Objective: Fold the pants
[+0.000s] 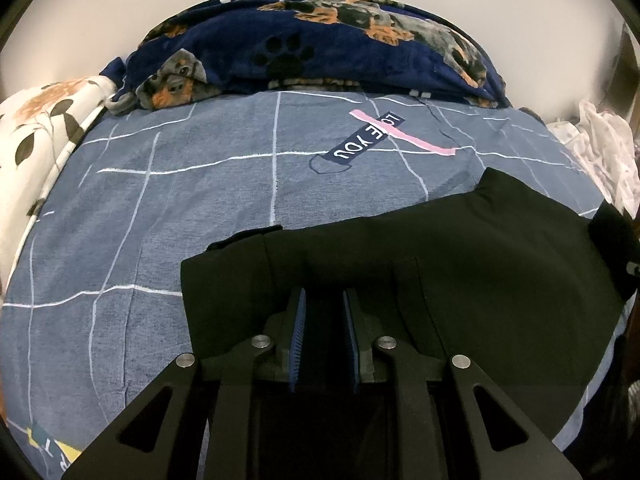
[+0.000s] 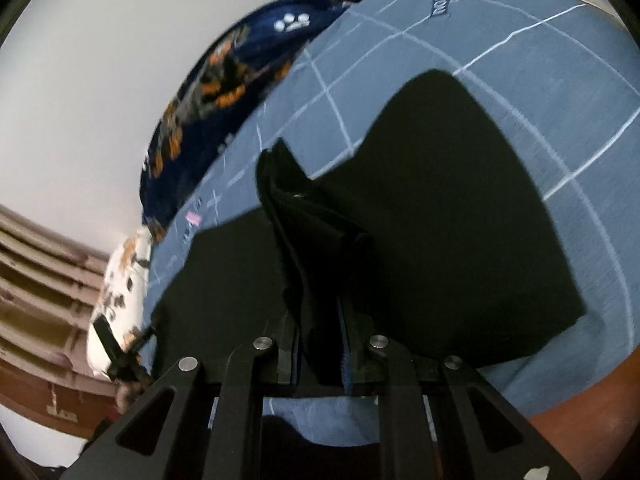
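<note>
Black pants (image 1: 420,248) lie on a blue grid-patterned bedsheet (image 1: 160,200). My left gripper (image 1: 324,300) hovers just over their near edge with a gap between its blue pads, holding nothing. In the right wrist view my right gripper (image 2: 320,316) is shut on a raised fold of the black pants (image 2: 304,216), lifting it above the rest of the pants (image 2: 460,200) that lie flat on the sheet (image 2: 520,40).
A navy dog-print blanket (image 1: 320,40) is piled at the far side of the bed. A white floral cover (image 1: 36,136) lies at the left, white cloth (image 1: 604,148) at the right. A wooden bed frame (image 2: 36,272) shows in the right wrist view.
</note>
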Tool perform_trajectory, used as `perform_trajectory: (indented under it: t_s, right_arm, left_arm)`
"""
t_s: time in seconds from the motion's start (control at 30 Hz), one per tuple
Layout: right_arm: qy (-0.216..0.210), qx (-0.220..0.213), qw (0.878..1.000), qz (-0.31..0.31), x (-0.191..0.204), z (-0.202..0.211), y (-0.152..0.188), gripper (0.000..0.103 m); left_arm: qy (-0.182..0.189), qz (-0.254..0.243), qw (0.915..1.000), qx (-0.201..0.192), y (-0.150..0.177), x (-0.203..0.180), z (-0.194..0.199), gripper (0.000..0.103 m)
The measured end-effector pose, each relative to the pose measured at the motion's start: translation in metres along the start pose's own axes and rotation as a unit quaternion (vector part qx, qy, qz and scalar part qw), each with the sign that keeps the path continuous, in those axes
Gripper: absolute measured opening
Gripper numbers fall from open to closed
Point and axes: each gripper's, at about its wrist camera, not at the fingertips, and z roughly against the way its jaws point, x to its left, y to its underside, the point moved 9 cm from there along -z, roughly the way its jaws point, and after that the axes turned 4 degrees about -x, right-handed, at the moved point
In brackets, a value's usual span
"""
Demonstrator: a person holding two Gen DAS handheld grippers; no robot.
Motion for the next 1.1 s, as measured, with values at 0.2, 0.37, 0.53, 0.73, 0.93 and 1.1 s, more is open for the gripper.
perform_trajectory:
  t_s: [0.2,0.37,0.53,0.73,0.93,1.1]
  right_arm:
    - [0.008,0.013,1.000,0.022,-0.062,0.031,0.012,0.015]
    - [0.017,0.019,0.999,0.038,-0.107,0.060,0.008,0.015]
    - [0.020,0.026,0.998,0.048,-0.109,0.060,0.010,0.015]
    - [0.024,0.028,0.998,0.056,-0.109,0.056,0.001,0.015]
    - [0.027,0.028,0.997,0.067,-0.125,0.069,-0.009,0.015]
    - [0.025,0.030,0.997,0.072,-0.137,0.078,-0.012,0.015]
  left_arm:
    - [0.001,0.001,1.0000,-0.002,0.000,-0.001,0.000,0.020]
    - [0.002,0.000,1.0000,-0.001,0.001,0.000,0.000,0.020]
    - [0.001,0.000,1.0000,-0.002,0.001,0.000,0.000,0.020]
    - [0.002,0.001,1.0000,-0.002,0.001,0.000,0.000,0.020]
    - [0.002,0.001,1.0000,-0.003,0.001,0.000,0.000,0.020]
    - [0.002,0.000,1.0000,-0.003,0.001,0.000,0.001,0.020]
